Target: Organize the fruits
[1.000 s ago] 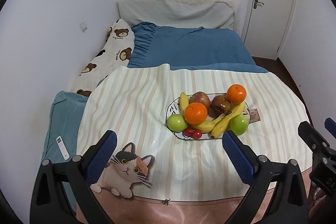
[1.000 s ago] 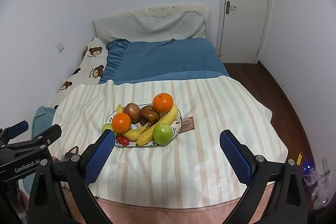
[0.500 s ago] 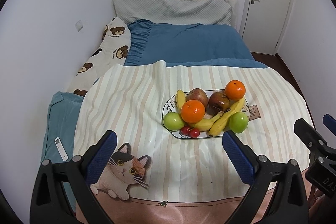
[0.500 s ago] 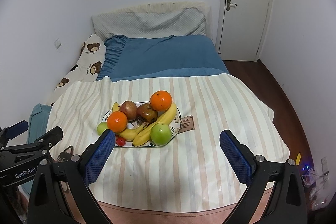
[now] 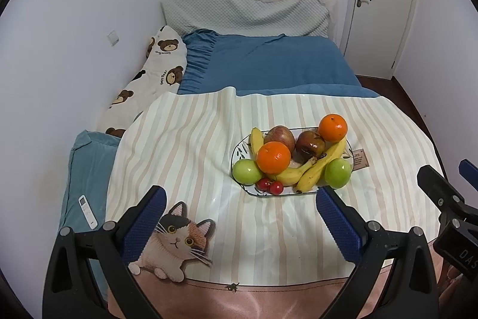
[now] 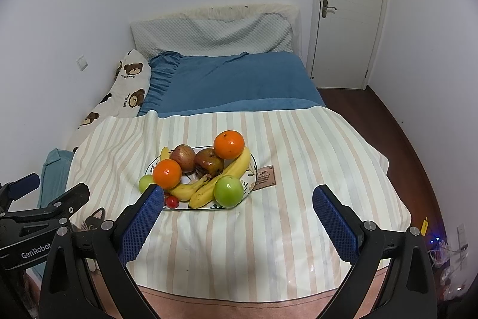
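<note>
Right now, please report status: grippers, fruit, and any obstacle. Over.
Left gripper open, empty; right gripper open, empty. Fruit all piled on the plate, untouched. Nothing between jaws and plate.

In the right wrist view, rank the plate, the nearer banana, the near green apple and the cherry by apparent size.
1. plate
2. nearer banana
3. near green apple
4. cherry, partly hidden behind the right gripper finger, yet clearly smallest

Striped cloth (image 6: 269, 229) bare between near edge and plate (image 6: 252, 169); open approach from near side. Fruit piled tight on plate, oranges (image 5: 274, 157) topmost. Wide bare cloth left of plate (image 5: 179, 145); small label (image 6: 265, 175) just right.
</note>
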`<move>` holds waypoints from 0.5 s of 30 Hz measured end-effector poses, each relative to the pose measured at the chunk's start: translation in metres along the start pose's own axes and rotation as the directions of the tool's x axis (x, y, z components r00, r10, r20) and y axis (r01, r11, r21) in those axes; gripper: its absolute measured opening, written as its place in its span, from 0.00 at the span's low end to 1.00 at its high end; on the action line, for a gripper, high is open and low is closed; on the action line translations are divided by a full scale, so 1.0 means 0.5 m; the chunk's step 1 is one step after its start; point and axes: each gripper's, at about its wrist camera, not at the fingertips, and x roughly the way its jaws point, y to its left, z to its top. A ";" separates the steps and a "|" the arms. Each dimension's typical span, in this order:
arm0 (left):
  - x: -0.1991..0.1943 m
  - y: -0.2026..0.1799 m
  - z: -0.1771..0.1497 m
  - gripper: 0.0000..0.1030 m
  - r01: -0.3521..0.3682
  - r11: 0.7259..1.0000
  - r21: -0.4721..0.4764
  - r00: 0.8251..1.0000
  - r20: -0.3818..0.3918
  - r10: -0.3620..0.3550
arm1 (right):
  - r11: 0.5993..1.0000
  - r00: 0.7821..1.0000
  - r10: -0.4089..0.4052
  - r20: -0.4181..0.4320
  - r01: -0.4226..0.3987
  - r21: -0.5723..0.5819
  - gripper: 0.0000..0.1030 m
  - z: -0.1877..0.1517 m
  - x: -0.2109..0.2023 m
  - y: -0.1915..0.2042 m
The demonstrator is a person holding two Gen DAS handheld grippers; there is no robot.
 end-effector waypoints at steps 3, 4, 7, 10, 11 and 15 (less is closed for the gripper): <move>-0.005 0.002 -0.001 1.00 -0.001 1.000 -0.002 1.000 0.004 0.001 | 1.000 1.000 0.001 0.005 -0.001 -0.001 0.99 0.000 -0.005 0.001; -0.007 0.004 -0.002 1.00 -0.001 1.000 -0.002 1.000 0.005 0.001 | 1.000 1.000 0.000 0.004 0.000 -0.002 0.99 0.000 -0.006 0.001; -0.007 0.003 -0.002 1.00 -0.003 1.000 0.000 1.000 0.006 0.003 | 1.000 1.000 0.000 0.004 0.000 0.000 0.99 0.000 -0.006 0.001; -0.008 0.004 -0.001 1.00 -0.002 1.000 0.000 1.000 0.006 0.002 | 1.000 1.000 0.001 0.005 -0.001 0.000 0.99 0.000 -0.006 0.001; -0.009 0.004 -0.002 1.00 -0.002 1.000 0.001 1.000 0.006 0.002 | 1.000 1.000 0.000 0.005 0.000 0.000 0.99 0.000 -0.006 0.001; -0.011 0.004 -0.001 1.00 -0.001 1.000 0.001 1.000 0.011 0.001 | 1.000 1.000 0.001 0.006 -0.001 0.000 0.99 -0.001 -0.006 0.001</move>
